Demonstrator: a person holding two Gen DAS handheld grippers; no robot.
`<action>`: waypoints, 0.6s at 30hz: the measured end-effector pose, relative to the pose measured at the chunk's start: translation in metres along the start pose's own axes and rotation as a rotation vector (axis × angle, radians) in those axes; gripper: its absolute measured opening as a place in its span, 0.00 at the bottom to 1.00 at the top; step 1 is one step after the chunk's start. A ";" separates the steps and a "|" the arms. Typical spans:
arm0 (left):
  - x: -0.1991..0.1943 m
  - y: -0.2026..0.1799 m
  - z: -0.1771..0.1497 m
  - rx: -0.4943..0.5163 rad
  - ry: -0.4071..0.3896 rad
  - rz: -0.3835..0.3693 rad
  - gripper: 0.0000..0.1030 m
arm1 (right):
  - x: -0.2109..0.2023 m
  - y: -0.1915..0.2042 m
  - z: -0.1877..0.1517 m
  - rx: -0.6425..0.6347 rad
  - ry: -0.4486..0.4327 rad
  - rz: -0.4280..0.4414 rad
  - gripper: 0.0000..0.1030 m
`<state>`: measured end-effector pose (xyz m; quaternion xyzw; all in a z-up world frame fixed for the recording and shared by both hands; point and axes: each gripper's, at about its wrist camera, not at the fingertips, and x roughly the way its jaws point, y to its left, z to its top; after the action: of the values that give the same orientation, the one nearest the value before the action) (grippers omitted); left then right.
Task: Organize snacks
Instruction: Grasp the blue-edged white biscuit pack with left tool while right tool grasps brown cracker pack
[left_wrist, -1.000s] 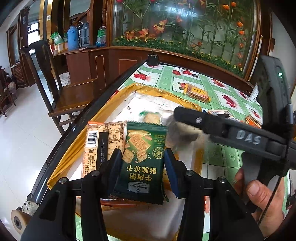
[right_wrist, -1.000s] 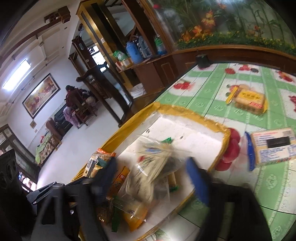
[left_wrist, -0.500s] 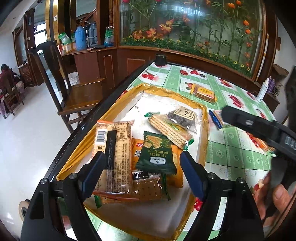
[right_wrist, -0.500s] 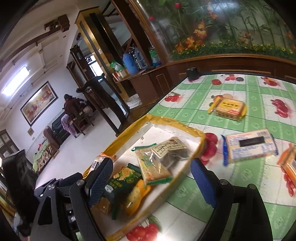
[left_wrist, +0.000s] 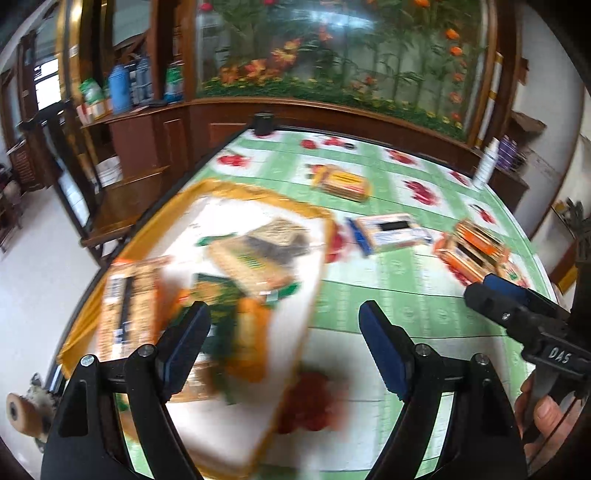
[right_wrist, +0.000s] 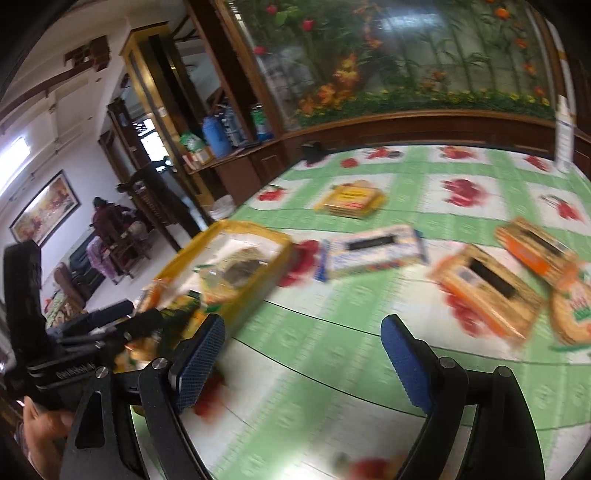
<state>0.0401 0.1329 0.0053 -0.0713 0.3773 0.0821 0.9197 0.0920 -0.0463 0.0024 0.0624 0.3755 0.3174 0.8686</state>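
Observation:
A yellow-rimmed tray (left_wrist: 255, 192) (right_wrist: 251, 227) on the table's left holds several snack packs, among them a green cracker pack (left_wrist: 218, 295) and a long tan pack (left_wrist: 125, 306). My left gripper (left_wrist: 284, 343) stands open over the tray's right edge with nothing between its pads. Loose on the green tablecloth lie a yellow pack (left_wrist: 343, 182) (right_wrist: 351, 199), a white-and-blue pack (left_wrist: 388, 232) (right_wrist: 373, 251) and orange packs (left_wrist: 472, 251) (right_wrist: 487, 284). My right gripper (right_wrist: 299, 354) hangs open and empty over bare cloth, nearer these loose packs; its fingers (left_wrist: 506, 295) show at the left view's right edge.
A round biscuit pack (right_wrist: 572, 306) lies at the far right. A white bottle (left_wrist: 487, 162) stands at the table's back edge, with a small black object (left_wrist: 264, 123) at the back left. A wooden chair (left_wrist: 122, 199) and cabinets stand left of the table.
My left gripper let go of the green cracker pack into the tray, opened wide and swung right. My right gripper also left the tray and swung right toward the loose packs.

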 end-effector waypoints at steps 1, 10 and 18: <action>0.002 -0.008 0.002 0.015 0.002 -0.009 0.80 | -0.004 -0.007 -0.002 0.005 -0.001 -0.016 0.85; 0.040 -0.074 0.025 0.226 0.057 -0.059 0.80 | -0.034 -0.070 -0.011 0.088 -0.022 -0.086 0.86; 0.081 -0.116 0.047 0.359 0.082 -0.094 0.80 | -0.032 -0.099 0.000 0.065 -0.010 -0.109 0.86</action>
<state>0.1526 0.0368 -0.0103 0.0730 0.4193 -0.0326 0.9043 0.1249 -0.1435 -0.0120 0.0716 0.3842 0.2567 0.8839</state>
